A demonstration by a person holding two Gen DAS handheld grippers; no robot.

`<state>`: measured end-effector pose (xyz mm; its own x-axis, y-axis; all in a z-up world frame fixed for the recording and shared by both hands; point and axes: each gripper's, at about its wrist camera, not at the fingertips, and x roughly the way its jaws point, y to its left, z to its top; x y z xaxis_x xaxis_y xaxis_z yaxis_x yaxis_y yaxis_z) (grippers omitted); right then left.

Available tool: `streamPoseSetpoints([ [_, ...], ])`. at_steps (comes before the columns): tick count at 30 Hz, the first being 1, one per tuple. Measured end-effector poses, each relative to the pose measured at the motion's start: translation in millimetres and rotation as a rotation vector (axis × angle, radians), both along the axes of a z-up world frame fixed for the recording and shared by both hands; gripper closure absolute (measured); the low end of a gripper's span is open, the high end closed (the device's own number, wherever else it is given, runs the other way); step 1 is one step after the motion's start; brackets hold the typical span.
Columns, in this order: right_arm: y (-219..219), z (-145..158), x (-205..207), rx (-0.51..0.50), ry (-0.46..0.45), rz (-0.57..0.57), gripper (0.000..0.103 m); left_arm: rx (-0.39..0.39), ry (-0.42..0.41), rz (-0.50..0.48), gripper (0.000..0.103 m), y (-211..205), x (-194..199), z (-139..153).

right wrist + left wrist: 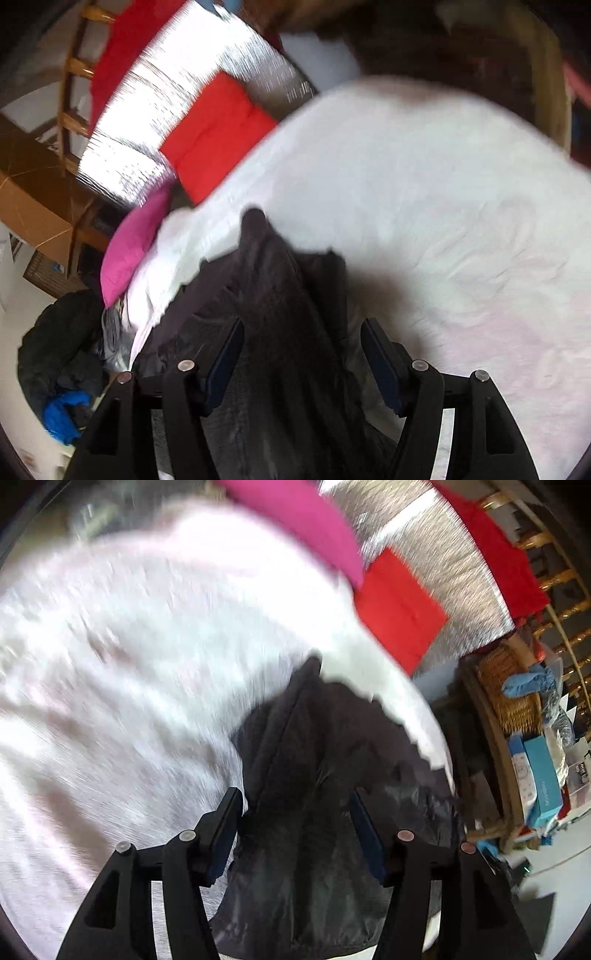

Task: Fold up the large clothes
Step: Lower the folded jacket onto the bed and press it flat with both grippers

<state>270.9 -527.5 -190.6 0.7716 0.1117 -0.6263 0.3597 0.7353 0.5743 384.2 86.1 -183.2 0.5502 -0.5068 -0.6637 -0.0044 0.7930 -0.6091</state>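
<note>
Left gripper (295, 830) of mine is spread open, with the dark garment (325, 775) bunched between its fingers on the white sheet (129, 664); a pink pillow (306, 524) and a red pillow (399, 609) lie beyond the garment. Right gripper (301, 362) is likewise open, straddling the garment (280, 314), with the sheet (424, 184) beside it.

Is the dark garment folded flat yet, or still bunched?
Bunched. The dark, thin, creased garment lies in rumpled ridges on the white bed sheet, no neat fold visible.
</note>
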Motion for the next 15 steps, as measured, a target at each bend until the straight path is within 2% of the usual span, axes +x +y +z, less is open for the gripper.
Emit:
streamPoseSetpoints([
  [1, 9, 13, -8, -0.067, -0.054, 0.001, 0.033, 0.014, -0.051, 0.008, 0.042, -2, -6, 8],
  [3, 27, 28, -14, -0.127, -0.102, 0.037, 0.036, 0.065, -0.132, -0.019, 0.04, -16, -14, 21],
  [5, 43, 33, -15, -0.15, -0.1, 0.072, 0.045, 0.138, -0.171, -0.07, 0.035, -35, -21, 26],
  [7, 50, 23, -13, -0.112, -0.056, 0.113, 0.05, 0.235, -0.14, -0.11, 0.035, -55, -22, 18],
  [9, 53, -2, -5, -0.07, 0.065, 0.106, 0.053, 0.324, -0.062, -0.125, 0.035, -69, -17, -2],
  [11, 49, -25, 5, -0.029, 0.179, 0.101, 0.053, 0.371, -0.021, -0.119, 0.035, -77, -14, -15],
  [13, 44, -32, 10, -0.003, 0.206, 0.11, 0.053, 0.42, -0.025, -0.121, 0.035, -83, -14, -18],
  [15, 43, -24, 10, -0.01, 0.183, 0.105, 0.053, 0.457, -0.049, -0.13, 0.035, -88, -16, -14],
])
